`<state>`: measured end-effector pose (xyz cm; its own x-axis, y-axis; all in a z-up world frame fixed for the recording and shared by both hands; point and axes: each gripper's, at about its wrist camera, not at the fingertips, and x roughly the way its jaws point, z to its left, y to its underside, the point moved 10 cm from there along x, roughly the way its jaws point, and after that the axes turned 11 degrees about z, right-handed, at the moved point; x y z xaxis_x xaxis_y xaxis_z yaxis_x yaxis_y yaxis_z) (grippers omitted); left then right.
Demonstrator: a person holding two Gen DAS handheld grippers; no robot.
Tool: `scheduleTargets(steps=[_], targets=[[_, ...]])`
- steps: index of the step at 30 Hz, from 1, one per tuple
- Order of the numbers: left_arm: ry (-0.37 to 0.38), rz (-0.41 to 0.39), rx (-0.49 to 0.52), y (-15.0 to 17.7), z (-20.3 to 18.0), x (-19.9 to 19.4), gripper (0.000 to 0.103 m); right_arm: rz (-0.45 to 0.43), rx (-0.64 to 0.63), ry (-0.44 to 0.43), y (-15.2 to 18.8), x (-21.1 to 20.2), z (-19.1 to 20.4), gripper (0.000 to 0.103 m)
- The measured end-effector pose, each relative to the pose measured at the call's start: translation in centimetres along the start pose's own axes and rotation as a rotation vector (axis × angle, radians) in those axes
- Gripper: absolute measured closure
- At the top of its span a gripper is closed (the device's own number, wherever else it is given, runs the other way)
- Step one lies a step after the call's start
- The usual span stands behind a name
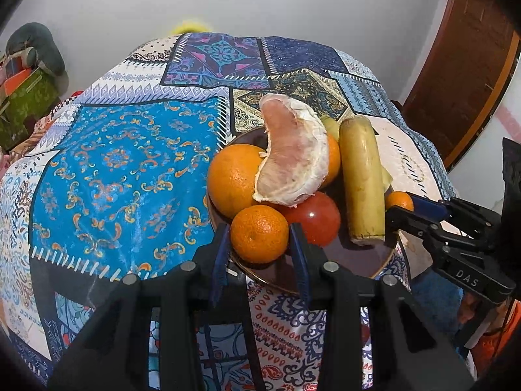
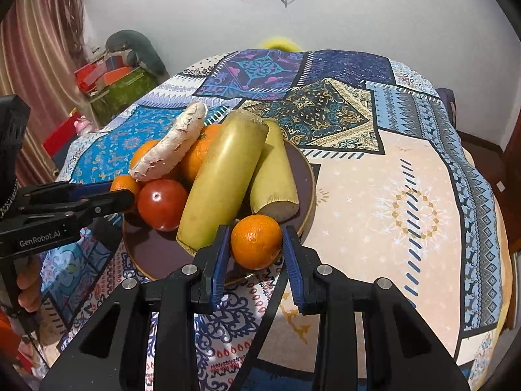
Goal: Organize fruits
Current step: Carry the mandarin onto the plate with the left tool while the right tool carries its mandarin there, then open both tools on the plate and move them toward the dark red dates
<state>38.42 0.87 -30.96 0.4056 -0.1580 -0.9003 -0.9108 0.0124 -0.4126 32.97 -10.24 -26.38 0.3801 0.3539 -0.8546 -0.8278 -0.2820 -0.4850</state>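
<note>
Left wrist: left gripper (image 1: 259, 239) and right gripper (image 2: 255, 242) each clamp a mandarin, tomato (image 1: 314, 216) behind.

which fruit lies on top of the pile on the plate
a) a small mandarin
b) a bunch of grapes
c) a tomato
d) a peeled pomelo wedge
d: the peeled pomelo wedge lies across the big orange and above the tomato, higher than anything else on the plate.

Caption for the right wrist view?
Right gripper shut on a small mandarin above the brown plate of piled fruit.
</note>
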Motion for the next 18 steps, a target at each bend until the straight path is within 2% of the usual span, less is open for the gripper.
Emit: scheduleTargets(steps=[8,18], targets=[[0.005,0.011,-0.002,0.3,0.0,0.2,0.066,0.005,-0.002,0.005,-0.1,0.2,0.1,0.073],[-0.018,-0.022,0.036,1.1,-0.7,-2.4,0.064,0.028,0.027,-0.017,0.7,-0.7,0.0,0.069]])
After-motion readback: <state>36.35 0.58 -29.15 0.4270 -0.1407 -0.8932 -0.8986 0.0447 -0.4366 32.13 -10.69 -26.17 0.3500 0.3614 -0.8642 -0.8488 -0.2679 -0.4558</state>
